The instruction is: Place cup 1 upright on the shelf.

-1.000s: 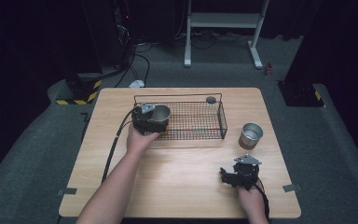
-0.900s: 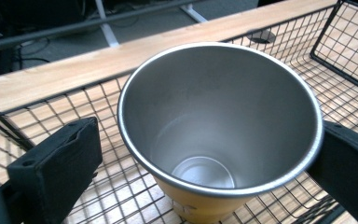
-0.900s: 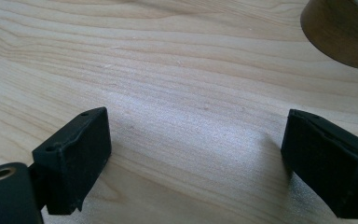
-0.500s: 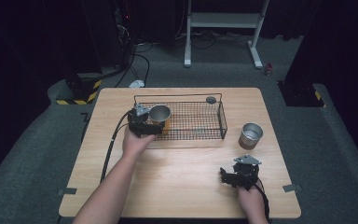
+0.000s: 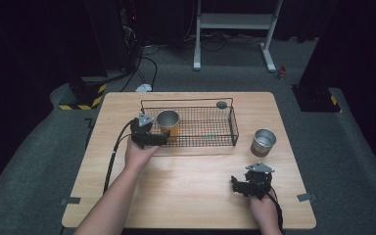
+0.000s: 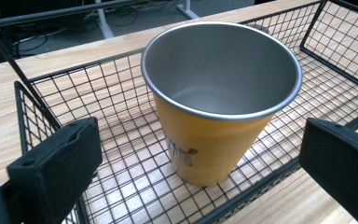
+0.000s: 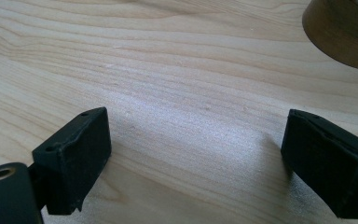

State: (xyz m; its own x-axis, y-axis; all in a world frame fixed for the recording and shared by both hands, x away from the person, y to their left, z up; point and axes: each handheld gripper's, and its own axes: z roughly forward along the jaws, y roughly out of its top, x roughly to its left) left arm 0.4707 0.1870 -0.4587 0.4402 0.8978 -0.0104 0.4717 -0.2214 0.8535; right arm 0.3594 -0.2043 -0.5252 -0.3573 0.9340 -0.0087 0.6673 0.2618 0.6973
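Note:
A yellow cup (image 5: 168, 123) with a bare metal inside stands upright in the left end of a black wire basket (image 5: 210, 128). In the left gripper view the cup (image 6: 214, 140) rests on the basket's mesh floor (image 6: 121, 135). My left gripper (image 5: 152, 138) is at the basket's near left corner. Its jaws are open wide (image 6: 200, 154) on either side of the cup and do not touch it. My right gripper (image 5: 245, 187) lies on the wooden table (image 5: 191, 186) at the near right, open (image 7: 205, 149), with only bare wood between its pads.
A second cup (image 5: 263, 142), metal inside with a brownish wall, stands on the table right of the basket; its base (image 7: 342, 35) lies just ahead of my right gripper. A small dark disc (image 5: 221, 104) sits by the basket's far rim. Cables trail off the table's left side.
My left gripper has drawn back a little toward the basket's near left corner, away from the cup, which stays in the basket's left end. The right gripper has not moved.

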